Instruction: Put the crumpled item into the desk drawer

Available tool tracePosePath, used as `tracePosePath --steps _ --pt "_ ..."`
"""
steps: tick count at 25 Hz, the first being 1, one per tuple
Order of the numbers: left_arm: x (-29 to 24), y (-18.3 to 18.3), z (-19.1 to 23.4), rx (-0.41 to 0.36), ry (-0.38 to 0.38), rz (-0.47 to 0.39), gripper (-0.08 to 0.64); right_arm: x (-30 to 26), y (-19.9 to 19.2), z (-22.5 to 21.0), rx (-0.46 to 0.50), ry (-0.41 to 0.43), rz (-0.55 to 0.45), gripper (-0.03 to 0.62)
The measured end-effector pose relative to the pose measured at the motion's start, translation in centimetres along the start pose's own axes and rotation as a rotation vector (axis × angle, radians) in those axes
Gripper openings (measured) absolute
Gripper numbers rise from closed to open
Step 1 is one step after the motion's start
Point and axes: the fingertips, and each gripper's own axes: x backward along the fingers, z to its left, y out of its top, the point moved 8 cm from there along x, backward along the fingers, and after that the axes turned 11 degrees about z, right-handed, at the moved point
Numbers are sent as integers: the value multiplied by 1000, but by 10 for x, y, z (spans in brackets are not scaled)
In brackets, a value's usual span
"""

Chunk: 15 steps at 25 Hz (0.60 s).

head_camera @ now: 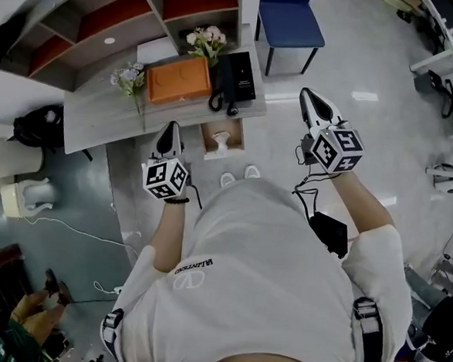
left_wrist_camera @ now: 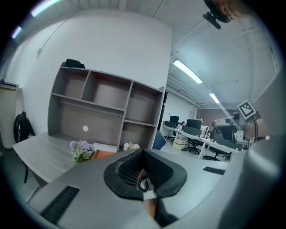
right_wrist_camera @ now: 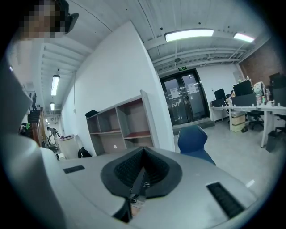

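In the head view a white crumpled item (head_camera: 221, 142) lies inside the open desk drawer (head_camera: 240, 141), which sticks out from the front of the grey desk (head_camera: 100, 113). My left gripper (head_camera: 171, 127) is held up just left of the drawer, shut and holding nothing. My right gripper (head_camera: 307, 94) is raised over the floor right of the desk, apart from everything, its jaws together and empty. In the left gripper view the closed left gripper (left_wrist_camera: 143, 153) points toward the desk. In the right gripper view the right gripper (right_wrist_camera: 144, 151) points across the room.
On the desk sit an orange box (head_camera: 179, 80), a black telephone (head_camera: 233, 80) and two bunches of flowers (head_camera: 208, 40). A shelf unit (head_camera: 106, 21) stands behind the desk. A blue chair (head_camera: 290, 22) is at the right, a black bag (head_camera: 37, 124) at the left.
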Motion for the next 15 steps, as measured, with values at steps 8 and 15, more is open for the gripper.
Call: tracePosePath --steps 8,15 --pt "-2 8 4 5 19 -12 2 -1 3 -10 -14 -13 -6 -3" --pt "-3 8 -3 1 14 -18 2 -6 -4 -8 -25 4 3 -3"
